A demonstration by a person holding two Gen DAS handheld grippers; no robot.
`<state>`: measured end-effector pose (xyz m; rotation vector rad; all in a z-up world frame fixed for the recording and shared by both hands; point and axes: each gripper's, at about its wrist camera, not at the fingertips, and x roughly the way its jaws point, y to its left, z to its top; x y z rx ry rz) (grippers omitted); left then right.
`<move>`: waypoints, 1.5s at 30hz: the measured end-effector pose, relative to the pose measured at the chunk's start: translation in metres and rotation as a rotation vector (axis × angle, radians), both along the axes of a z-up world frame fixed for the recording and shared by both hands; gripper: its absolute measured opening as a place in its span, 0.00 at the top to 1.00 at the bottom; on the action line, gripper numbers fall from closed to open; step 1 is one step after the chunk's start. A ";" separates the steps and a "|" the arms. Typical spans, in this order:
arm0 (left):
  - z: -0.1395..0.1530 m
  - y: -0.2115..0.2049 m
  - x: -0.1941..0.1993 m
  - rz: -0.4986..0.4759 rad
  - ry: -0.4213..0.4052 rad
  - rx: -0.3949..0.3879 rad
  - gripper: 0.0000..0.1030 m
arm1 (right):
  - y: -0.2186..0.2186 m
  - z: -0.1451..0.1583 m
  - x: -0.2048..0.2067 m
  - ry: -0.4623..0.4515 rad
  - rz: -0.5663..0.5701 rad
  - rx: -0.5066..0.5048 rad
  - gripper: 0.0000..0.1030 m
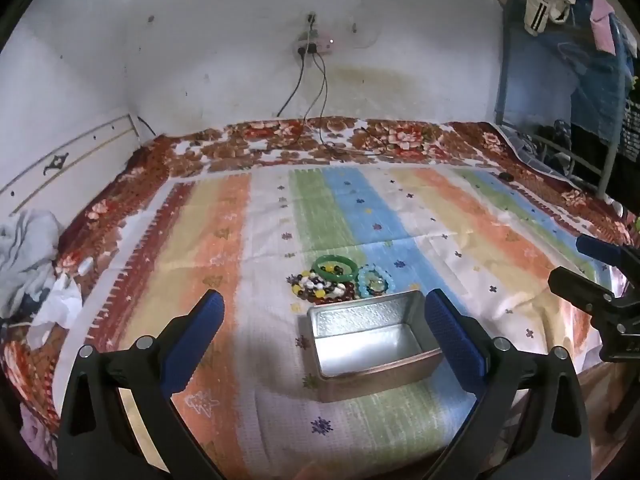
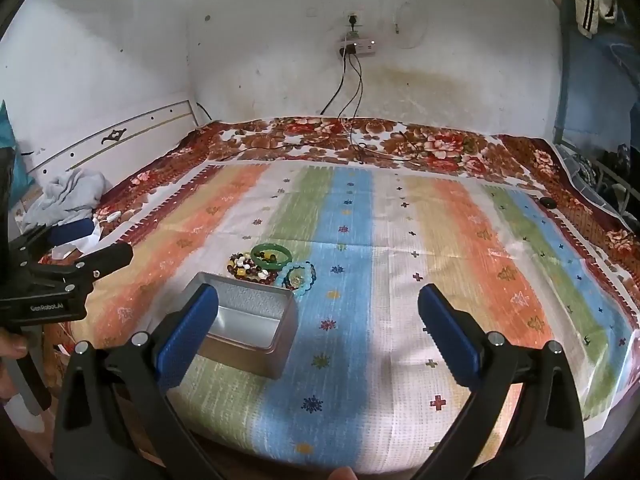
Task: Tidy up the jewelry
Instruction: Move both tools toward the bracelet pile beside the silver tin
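An open metal tin (image 1: 404, 322) (image 2: 288, 320) lies empty on the striped bedspread. Just behind it sits a small pile of jewelry: a green bangle (image 1: 335, 268) (image 2: 272, 258), a light blue bead bracelet (image 1: 375, 283) (image 2: 299, 276) and mixed brown and white bead strands (image 1: 320, 286) (image 2: 244, 266). My left gripper (image 1: 324, 314) is open and empty, held above the bed in front of the tin. My right gripper (image 2: 318, 308) is open and empty, to the right of the tin. Each gripper shows at the edge of the other's view.
The striped cloth (image 2: 440, 240) lies over a floral blanket (image 2: 320, 136) on a bed against a white wall. Cables (image 1: 320, 120) hang from a wall socket onto the bed. Crumpled cloths (image 1: 28, 256) lie at the left. A small black object (image 2: 547, 202) sits far right. A clothes rack (image 1: 580, 80) stands right.
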<state>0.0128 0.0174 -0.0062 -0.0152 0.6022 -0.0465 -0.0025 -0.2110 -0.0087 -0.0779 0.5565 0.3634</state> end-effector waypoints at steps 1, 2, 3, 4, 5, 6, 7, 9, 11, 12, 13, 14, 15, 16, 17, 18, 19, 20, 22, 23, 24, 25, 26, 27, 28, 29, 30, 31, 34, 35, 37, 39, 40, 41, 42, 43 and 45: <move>0.000 0.000 0.001 -0.011 0.009 -0.015 0.05 | 0.000 0.000 0.000 0.000 0.000 0.000 0.05; 0.000 0.000 0.001 -0.021 0.011 -0.023 0.05 | 0.000 0.000 0.000 0.000 0.000 0.000 0.05; 0.000 0.000 0.001 -0.025 0.011 -0.020 0.05 | 0.001 0.001 0.000 0.001 0.001 -0.001 0.05; 0.000 -0.001 0.000 -0.025 0.010 -0.014 0.05 | 0.000 0.001 0.000 0.000 0.000 0.000 0.05; 0.000 -0.002 0.000 -0.026 0.007 -0.009 0.05 | 0.000 0.000 0.000 0.000 -0.001 0.002 0.05; 0.000 -0.002 -0.002 -0.029 0.005 -0.005 0.05 | 0.000 0.000 0.000 0.000 -0.001 0.002 0.05; 0.000 -0.002 -0.001 -0.028 0.011 0.000 0.05 | -0.001 0.000 0.000 0.000 -0.001 0.002 0.05; -0.002 -0.003 -0.001 -0.024 0.020 0.006 0.05 | -0.001 0.000 0.000 0.000 -0.001 0.004 0.05; -0.003 -0.004 -0.001 -0.022 0.023 0.010 0.05 | -0.002 0.000 0.000 0.001 -0.005 0.000 0.05; -0.003 -0.004 -0.001 -0.022 0.025 0.013 0.05 | -0.002 0.000 0.000 -0.002 -0.016 -0.009 0.05; -0.003 -0.005 -0.001 -0.021 0.026 0.016 0.05 | -0.001 0.000 0.000 -0.007 -0.022 -0.013 0.05; -0.004 -0.005 -0.001 -0.020 0.029 0.019 0.05 | -0.002 0.000 0.000 -0.009 -0.023 -0.012 0.05; -0.002 -0.002 0.002 -0.016 0.033 0.018 0.05 | -0.002 0.001 0.000 -0.008 -0.022 -0.009 0.05; -0.003 -0.001 0.002 -0.014 0.036 0.016 0.05 | -0.002 0.000 0.000 -0.005 -0.021 -0.005 0.05; -0.003 -0.001 0.003 -0.012 0.040 0.014 0.05 | -0.003 0.000 0.001 -0.002 -0.022 -0.001 0.05; -0.003 -0.001 0.003 -0.011 0.044 0.013 0.05 | -0.004 -0.001 0.001 0.001 -0.021 0.001 0.05; -0.003 -0.001 0.003 -0.011 0.046 0.013 0.05 | -0.004 -0.001 0.002 0.003 -0.021 0.004 0.05; -0.003 -0.001 0.003 -0.011 0.045 0.015 0.05 | -0.004 -0.001 0.002 0.005 -0.020 0.005 0.05; -0.002 -0.003 0.003 -0.013 0.040 0.023 0.05 | -0.005 -0.001 0.002 0.008 -0.022 0.006 0.05; -0.003 -0.002 0.002 -0.013 0.036 0.026 0.05 | -0.004 -0.001 0.002 0.009 -0.024 0.002 0.05; -0.002 -0.004 0.001 -0.011 0.031 0.035 0.05 | -0.004 -0.002 0.003 0.010 -0.027 -0.001 0.05; -0.002 -0.004 0.000 -0.006 0.023 0.044 0.05 | -0.004 -0.002 0.003 0.009 -0.028 -0.002 0.05; -0.001 -0.005 -0.001 -0.001 0.013 0.054 0.05 | -0.004 -0.001 0.002 0.005 -0.033 -0.005 0.05; -0.001 -0.005 -0.001 0.003 0.010 0.058 0.05 | -0.004 0.001 0.001 -0.007 -0.040 -0.004 0.05; -0.001 -0.004 -0.001 0.010 0.011 0.057 0.05 | -0.006 0.001 0.001 -0.011 -0.043 -0.001 0.05; -0.001 -0.004 0.000 0.011 0.017 0.053 0.05 | -0.007 0.002 0.001 -0.012 -0.045 0.002 0.05; -0.002 -0.003 0.001 0.011 0.024 0.049 0.05 | -0.008 0.003 0.002 -0.011 -0.044 0.005 0.05; -0.002 -0.003 0.001 0.012 0.029 0.046 0.05 | -0.010 0.004 0.002 -0.013 -0.047 0.011 0.05; -0.002 -0.002 0.001 0.027 0.030 0.050 0.05 | -0.010 0.003 0.003 -0.012 -0.047 0.015 0.05; -0.002 -0.003 0.001 0.030 0.028 0.051 0.05 | -0.009 0.003 0.003 -0.010 -0.042 0.009 0.05; -0.002 -0.003 0.001 0.027 0.029 0.047 0.05 | -0.006 0.003 0.004 -0.010 -0.032 -0.007 0.05; -0.003 -0.002 0.002 0.024 0.037 0.041 0.05 | -0.002 0.004 0.005 -0.017 -0.023 -0.028 0.05; -0.004 -0.002 0.003 0.019 0.044 0.036 0.05 | 0.000 0.005 0.007 -0.023 -0.019 -0.042 0.05; -0.004 -0.001 0.004 0.017 0.048 0.032 0.05 | 0.001 0.006 0.008 -0.028 -0.019 -0.052 0.05; -0.005 0.000 0.006 0.017 0.053 0.029 0.05 | 0.002 0.006 0.010 -0.029 -0.018 -0.060 0.05; -0.006 0.001 0.008 0.020 0.057 0.027 0.05 | 0.003 0.006 0.014 -0.024 -0.013 -0.066 0.05; -0.007 0.006 0.014 0.029 0.070 0.018 0.05 | 0.003 0.004 0.020 -0.005 -0.006 -0.060 0.05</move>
